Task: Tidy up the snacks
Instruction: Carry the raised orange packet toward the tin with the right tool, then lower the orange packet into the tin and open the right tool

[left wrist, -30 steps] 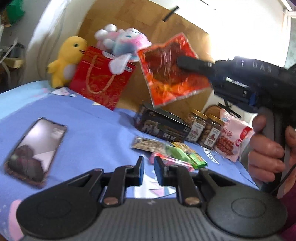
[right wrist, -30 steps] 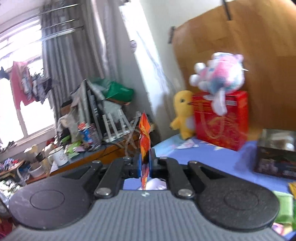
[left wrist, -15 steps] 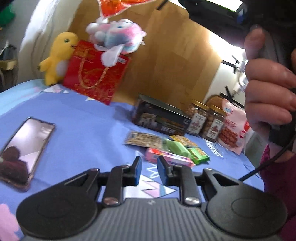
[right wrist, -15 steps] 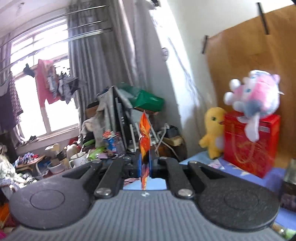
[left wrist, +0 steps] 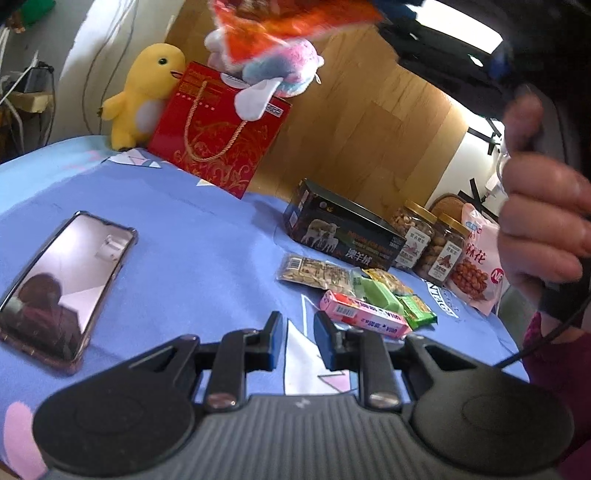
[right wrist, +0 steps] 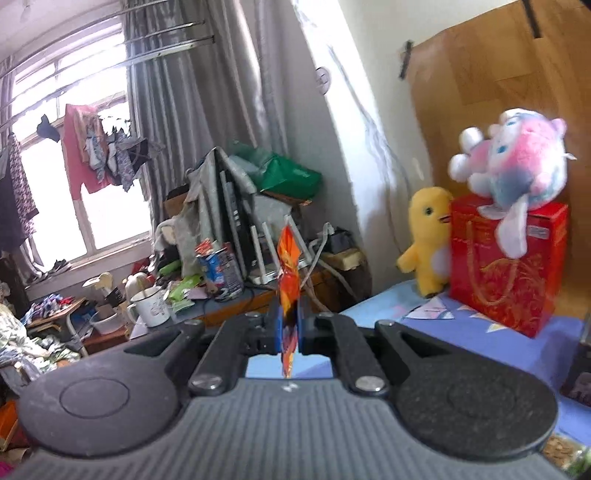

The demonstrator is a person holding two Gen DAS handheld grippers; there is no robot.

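The right claw [right wrist: 289, 328] is clenched on an orange-red snack packet [right wrist: 289, 273], which stands edge-on between its blue pads and rises above them; in the left wrist view the same packet [left wrist: 291, 18] hangs high at the top of the frame, in front of the pink plush toy [left wrist: 273, 70], with the person's right hand [left wrist: 543, 218] gripping the handle at the right edge. The left claw [left wrist: 298, 332] is released, its blue-faced fingers set apart with nothing between them, low over the blue surface [left wrist: 207, 236]. Just beyond its tips lies a loose cluster of snacks: a pink wafer pack [left wrist: 364, 318] nearest, green packets [left wrist: 391, 301] touching it, and a nut bar [left wrist: 314, 273] on the far left of the cluster. Farther off stands a dark box [left wrist: 343, 236], with two gold-lidded jars [left wrist: 428, 240] and a pink-and-white bag [left wrist: 476, 266] to its right. A phone [left wrist: 62, 284] lies face up at the near left. At the far left a red gift bag [left wrist: 218, 140] stands with the plush toy on top and a yellow duck toy [left wrist: 144, 92] just beside it.
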